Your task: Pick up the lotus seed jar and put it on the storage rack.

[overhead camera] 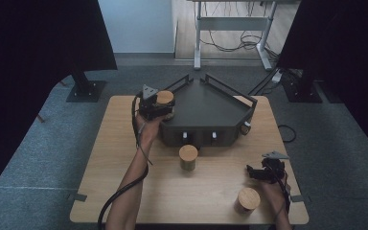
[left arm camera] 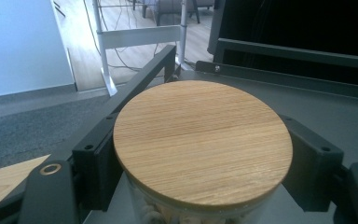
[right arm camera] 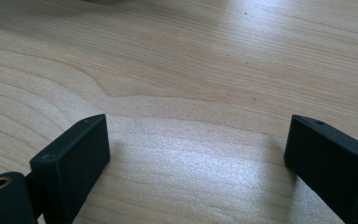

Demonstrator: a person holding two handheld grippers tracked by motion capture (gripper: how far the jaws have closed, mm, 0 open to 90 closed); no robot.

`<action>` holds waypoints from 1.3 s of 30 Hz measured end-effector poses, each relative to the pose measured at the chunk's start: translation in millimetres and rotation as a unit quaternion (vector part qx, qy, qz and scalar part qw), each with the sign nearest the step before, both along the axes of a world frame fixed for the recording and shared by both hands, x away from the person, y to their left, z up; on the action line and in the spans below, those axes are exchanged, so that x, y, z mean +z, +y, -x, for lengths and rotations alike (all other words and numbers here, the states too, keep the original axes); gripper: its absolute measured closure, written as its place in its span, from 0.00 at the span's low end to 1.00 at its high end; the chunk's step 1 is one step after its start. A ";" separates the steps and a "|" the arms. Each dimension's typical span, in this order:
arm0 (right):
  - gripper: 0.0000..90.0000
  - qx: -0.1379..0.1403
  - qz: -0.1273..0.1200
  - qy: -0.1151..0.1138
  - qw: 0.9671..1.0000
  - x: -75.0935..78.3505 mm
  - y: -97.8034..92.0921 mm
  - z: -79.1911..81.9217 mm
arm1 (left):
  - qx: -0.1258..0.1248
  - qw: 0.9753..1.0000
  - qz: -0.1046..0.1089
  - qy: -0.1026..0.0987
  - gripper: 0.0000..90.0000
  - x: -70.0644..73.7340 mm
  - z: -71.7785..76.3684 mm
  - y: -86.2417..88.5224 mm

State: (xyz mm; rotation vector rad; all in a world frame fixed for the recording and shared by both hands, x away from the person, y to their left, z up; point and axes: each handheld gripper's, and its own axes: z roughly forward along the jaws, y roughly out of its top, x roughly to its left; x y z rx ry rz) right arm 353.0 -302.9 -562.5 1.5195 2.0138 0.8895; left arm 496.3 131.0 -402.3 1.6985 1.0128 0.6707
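A glass jar with a round bamboo lid (left arm camera: 203,140) sits between the jaws of my left gripper (overhead camera: 165,109), which is shut on it at the left edge of the dark angular tray (overhead camera: 211,112). In the high view that jar (overhead camera: 165,98) is held just over the tray's left corner. A second lidded jar (overhead camera: 188,157) stands on the table in front of the tray. A third jar (overhead camera: 247,200) stands near the front right corner. My right gripper (overhead camera: 252,173) is open low over bare wood (right arm camera: 191,93), just behind the third jar.
The wooden table (overhead camera: 124,158) stands on grey carpet. The tray has raised black rails (overhead camera: 230,88) and two white knobs (overhead camera: 185,135) on its front face. A desk frame with cables (overhead camera: 230,38) stands beyond, and dark curtains flank both sides.
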 end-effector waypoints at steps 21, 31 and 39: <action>0.07 0.001 0.000 0.000 1.000 0.0 0.3 -0.2 | 0.001 1.000 -0.011 0.004 0.26 -6.3 -2.6 -2.3; 0.07 0.001 0.000 0.000 1.000 0.0 0.3 -0.2 | 0.005 0.999 -0.043 -0.008 0.17 -4.4 -3.8 -6.1; 0.07 0.001 0.000 0.000 1.000 0.0 0.3 -0.2 | 0.003 0.999 -0.045 -0.018 0.05 -4.5 -3.7 -9.3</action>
